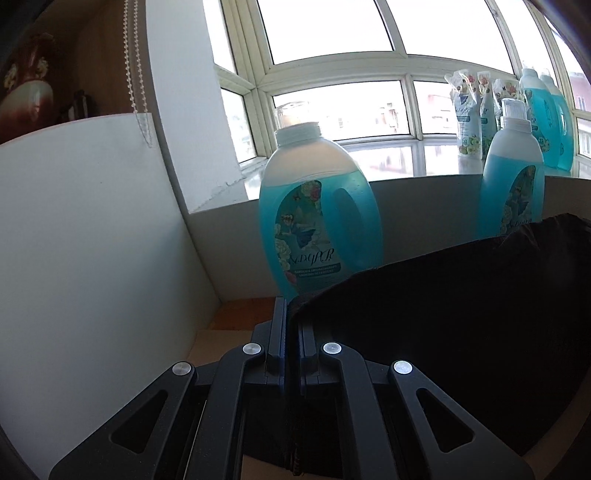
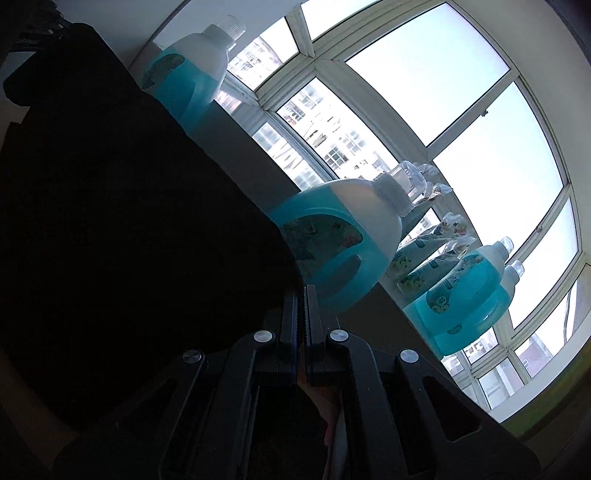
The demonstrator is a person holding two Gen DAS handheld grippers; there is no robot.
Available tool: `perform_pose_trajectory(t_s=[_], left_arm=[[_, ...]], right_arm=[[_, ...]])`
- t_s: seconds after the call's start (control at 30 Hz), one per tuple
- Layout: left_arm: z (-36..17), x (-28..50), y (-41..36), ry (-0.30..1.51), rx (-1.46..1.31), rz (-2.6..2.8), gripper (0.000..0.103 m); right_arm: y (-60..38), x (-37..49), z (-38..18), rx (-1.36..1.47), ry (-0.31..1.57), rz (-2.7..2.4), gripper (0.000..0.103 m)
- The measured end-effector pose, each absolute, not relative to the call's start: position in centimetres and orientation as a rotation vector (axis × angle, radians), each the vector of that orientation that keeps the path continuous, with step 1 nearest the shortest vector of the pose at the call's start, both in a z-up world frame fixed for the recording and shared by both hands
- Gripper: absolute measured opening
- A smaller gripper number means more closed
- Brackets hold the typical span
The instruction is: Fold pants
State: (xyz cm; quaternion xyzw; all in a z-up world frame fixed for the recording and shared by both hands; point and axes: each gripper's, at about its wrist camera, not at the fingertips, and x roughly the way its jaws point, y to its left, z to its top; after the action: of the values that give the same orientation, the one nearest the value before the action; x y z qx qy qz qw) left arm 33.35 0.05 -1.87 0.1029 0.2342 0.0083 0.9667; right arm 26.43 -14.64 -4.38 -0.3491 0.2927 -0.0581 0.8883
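Dark pants [image 1: 461,306] fill the left wrist view from three o'clock down to five, their upper edge running straight into the left gripper [image 1: 291,314], whose jaws are pinched tight on the cloth. Over on the right wrist view the same black fabric swallows everything from nine o'clock to the centre, and the right gripper [image 2: 303,295] is clamped on its edge too. The cloth is so dark that no seam, leg or waistband can be made out.

Below, at seven o'clock in the left view, a strip of tan wooden table [image 1: 236,314] peeks out. A white partition [image 1: 92,240] stands at nine o'clock. Behind the pants, at twelve, a blue detergent bottle [image 1: 317,214] stands upright, a second one [image 1: 513,184] at two o'clock half hidden by the cloth. More bottles and pouches [image 1: 469,110] crowd the windowsill [image 1: 406,166] before a bright window [image 1: 332,29], the outside washed out.
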Motion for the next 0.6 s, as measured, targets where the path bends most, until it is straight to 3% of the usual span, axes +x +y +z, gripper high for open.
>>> perform_pose_trajectory(t_s=[0.27, 0.33, 0.4, 0.47, 0.57, 0.6], left_arm=[[-6.3, 38.1, -1.6, 0.608, 0.288, 0.069, 0.003], [-7.2, 38.7, -1.8, 0.626, 0.293, 0.071, 0.003], [-7.9, 39.1, -2.3, 0.639, 0.323, 0.080, 0.004], [-8.5, 39.4, -2.6, 0.656, 0.338, 0.084, 0.006], [-8.5, 39.4, -2.6, 0.644, 0.337, 0.099, 0.036], [-8.3, 39.3, -2.6, 0.631, 0.338, 0.104, 0.051]], right_arm=[[-15.1, 31.4, -10.6, -0.565, 0.772, -0.002, 0.002], [-15.5, 31.5, -10.7, -0.519, 0.794, 0.025, 0.014], [-16.0, 30.9, -10.2, -0.484, 0.769, 0.031, 0.051], [-17.3, 30.0, -9.1, -0.404, 0.755, 0.054, 0.059], [-19.8, 28.2, -7.2, -0.267, 0.749, 0.094, 0.061], [-20.6, 27.5, -6.6, -0.235, 0.743, 0.095, 0.063]])
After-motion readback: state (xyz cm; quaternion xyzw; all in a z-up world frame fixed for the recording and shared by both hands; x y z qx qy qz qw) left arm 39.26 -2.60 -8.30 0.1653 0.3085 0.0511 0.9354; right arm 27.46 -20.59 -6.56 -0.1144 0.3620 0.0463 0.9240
